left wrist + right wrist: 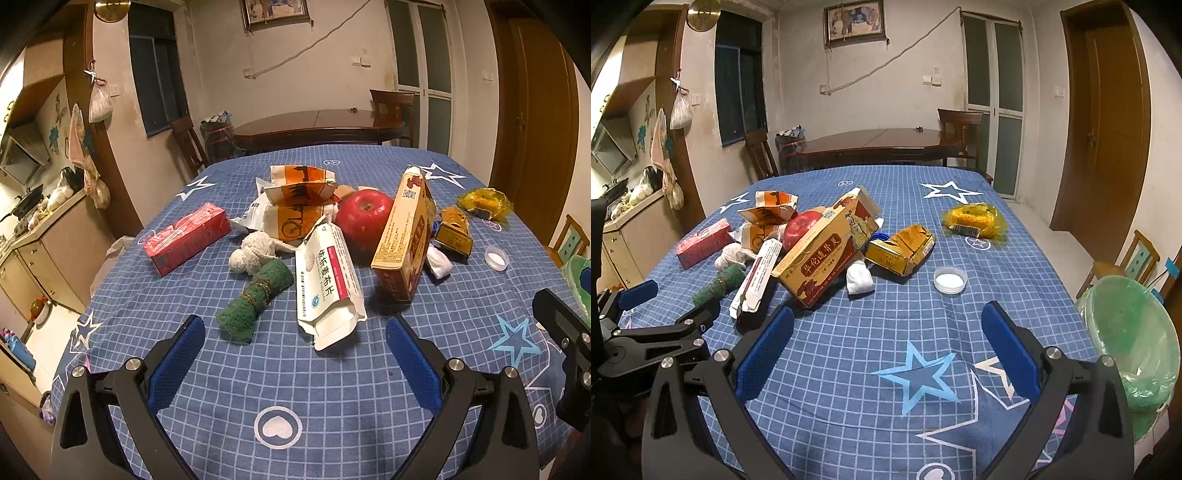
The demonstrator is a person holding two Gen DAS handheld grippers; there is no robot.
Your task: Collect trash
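Trash lies in a heap on the blue star tablecloth (332, 387): a white medicine box (327, 280), a tall yellow box (402, 236), a red carton (186, 238), orange paper wrappers (299, 199), a small yellow box (454, 232), a yellow plastic wrapper (484, 203), a white wad (437, 262) and a white lid (496, 258). A red apple (364, 218) sits among them. My left gripper (295, 339) is open just short of the white medicine box. My right gripper (886, 328) is open over bare cloth, nearer than the white wad (860, 278) and lid (950, 280).
A green-lined bin (1134, 339) stands off the table's right edge. A green scouring pad (255, 302) and a cream cloth bundle (251, 253) lie by the trash. A wooden dining table (317, 129) and chairs stand behind. Kitchen counter at left.
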